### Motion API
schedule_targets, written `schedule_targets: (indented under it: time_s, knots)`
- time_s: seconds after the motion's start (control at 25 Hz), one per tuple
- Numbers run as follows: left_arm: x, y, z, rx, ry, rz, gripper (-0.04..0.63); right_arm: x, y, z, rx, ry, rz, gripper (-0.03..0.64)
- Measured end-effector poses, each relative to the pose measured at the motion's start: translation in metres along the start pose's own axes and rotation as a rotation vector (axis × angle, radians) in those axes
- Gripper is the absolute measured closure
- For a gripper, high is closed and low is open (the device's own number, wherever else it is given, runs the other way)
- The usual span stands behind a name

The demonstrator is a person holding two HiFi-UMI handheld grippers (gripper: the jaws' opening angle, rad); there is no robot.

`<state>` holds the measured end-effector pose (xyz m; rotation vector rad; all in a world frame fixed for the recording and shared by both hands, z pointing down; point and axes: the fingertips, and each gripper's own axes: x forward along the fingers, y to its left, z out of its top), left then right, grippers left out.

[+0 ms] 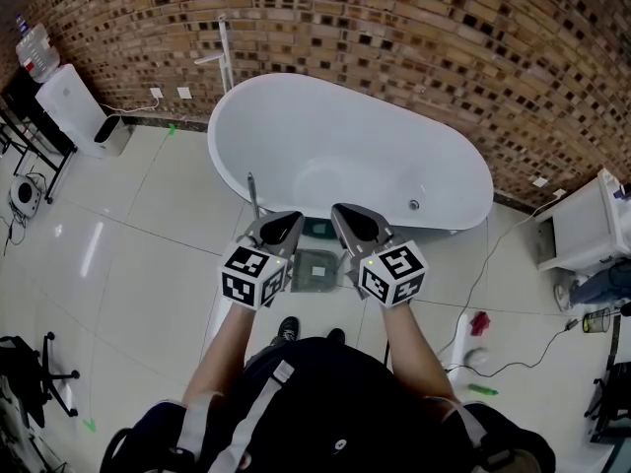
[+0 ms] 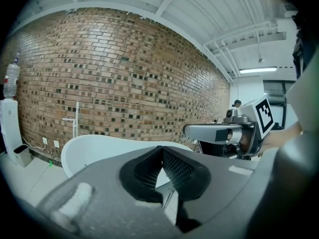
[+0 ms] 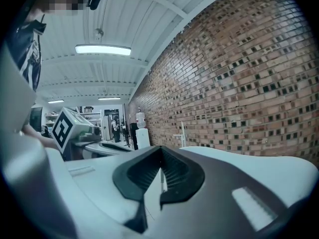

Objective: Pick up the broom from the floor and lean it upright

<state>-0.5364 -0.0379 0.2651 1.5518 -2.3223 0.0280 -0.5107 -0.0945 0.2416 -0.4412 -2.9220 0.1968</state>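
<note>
Both grippers are held side by side at chest height, pointing at the white bathtub (image 1: pixel 345 141) just ahead of them. The left gripper (image 1: pixel 287 227) is clenched: its ridged black pads meet at the tips with nothing caught between them. The right gripper (image 1: pixel 347 219), close beside it but not touching, is clenched and empty in the same way.

The broom's thin grey handle (image 1: pixel 252 193) stands just beyond the left gripper's tips and a little to their left, against the near rim of the tub. Its lower part is hidden behind that gripper. Neither gripper touches it.

Below the gap between the two grippers a flat grey-green piece (image 1: pixel 315 267) lies on the pale tiled floor (image 1: pixel 138 235); whether it is the broom's head cannot be told.

Beyond the tub runs a brick wall (image 1: pixel 414 28). Far off to the left gripper's side, a white water dispenser (image 1: pixel 74 106) stands against that wall.
</note>
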Motion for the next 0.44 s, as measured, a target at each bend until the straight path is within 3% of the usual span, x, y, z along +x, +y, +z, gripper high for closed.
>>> schedule_targets:
  time_s: [0.44]
  knots:
    - [0.0045, -0.0096, -0.0012, 0.001, 0.000, -0.008, 0.594, -0.0059, -0.0058, -0.0011, 0.004, -0.003, -0.007, 0.617]
